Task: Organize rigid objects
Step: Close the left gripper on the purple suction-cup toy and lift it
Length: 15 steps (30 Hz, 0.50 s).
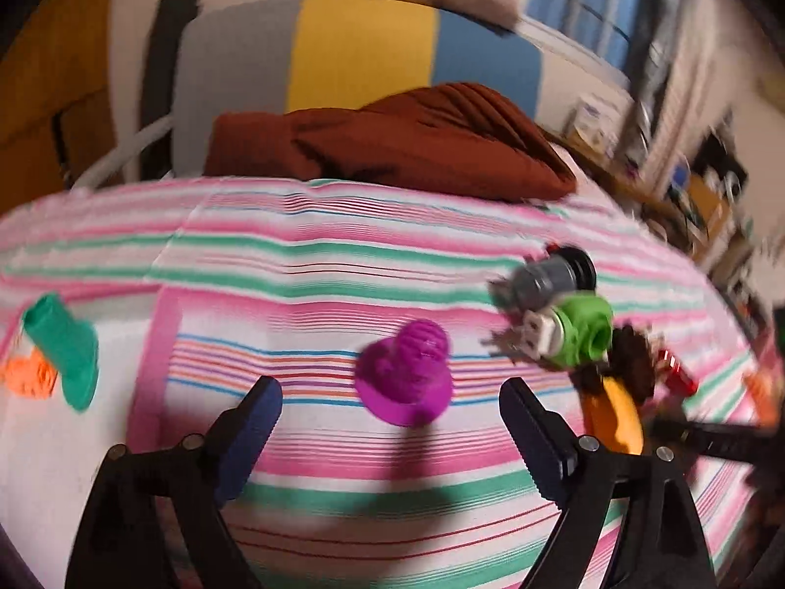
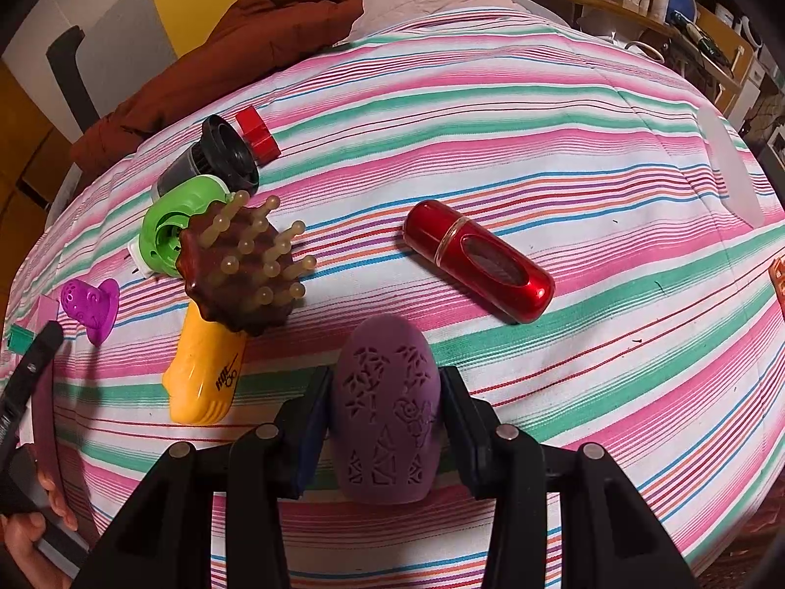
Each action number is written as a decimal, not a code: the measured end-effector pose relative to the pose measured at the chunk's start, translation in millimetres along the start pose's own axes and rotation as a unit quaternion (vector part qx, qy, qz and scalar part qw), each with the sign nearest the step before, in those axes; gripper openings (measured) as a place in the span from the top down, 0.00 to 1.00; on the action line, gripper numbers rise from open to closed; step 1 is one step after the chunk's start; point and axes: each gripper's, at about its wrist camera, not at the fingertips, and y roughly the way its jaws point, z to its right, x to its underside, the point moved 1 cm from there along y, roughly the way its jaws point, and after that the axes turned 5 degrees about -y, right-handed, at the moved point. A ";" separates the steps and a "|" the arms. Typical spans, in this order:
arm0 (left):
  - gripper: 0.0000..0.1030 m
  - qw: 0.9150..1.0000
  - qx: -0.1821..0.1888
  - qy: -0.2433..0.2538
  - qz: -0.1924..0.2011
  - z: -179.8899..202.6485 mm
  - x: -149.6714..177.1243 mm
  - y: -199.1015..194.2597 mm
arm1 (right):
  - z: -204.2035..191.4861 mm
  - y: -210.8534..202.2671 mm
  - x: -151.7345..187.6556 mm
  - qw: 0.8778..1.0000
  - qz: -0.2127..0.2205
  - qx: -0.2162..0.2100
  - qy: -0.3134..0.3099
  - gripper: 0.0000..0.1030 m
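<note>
The right tool grips a purple egg-shaped object above the striped bed, near the brush. The left tool stands released, empty, just near of the magenta piece.

Rust-brown jacket — striped bedcover

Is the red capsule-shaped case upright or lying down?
Lying down: the red case rests lengthwise on the striped cover, apart from the other items.
</note>
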 end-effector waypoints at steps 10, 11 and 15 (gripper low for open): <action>0.45 0.995 -0.063 0.072 0.013 18.6 -10.4 30.1 | 2.3 -3.7 1.1 1.000 -0.002 -0.004 0.007 0.57; 0.50 0.996 -0.062 0.066 0.007 15.3 -10.0 33.4 | 2.4 -4.3 1.3 1.000 -0.002 -0.003 0.007 0.57; 0.53 0.998 -0.052 0.040 -0.006 3.3 -7.8 37.9 | 0.7 -6.8 2.4 1.000 -0.002 0.006 -0.005 0.57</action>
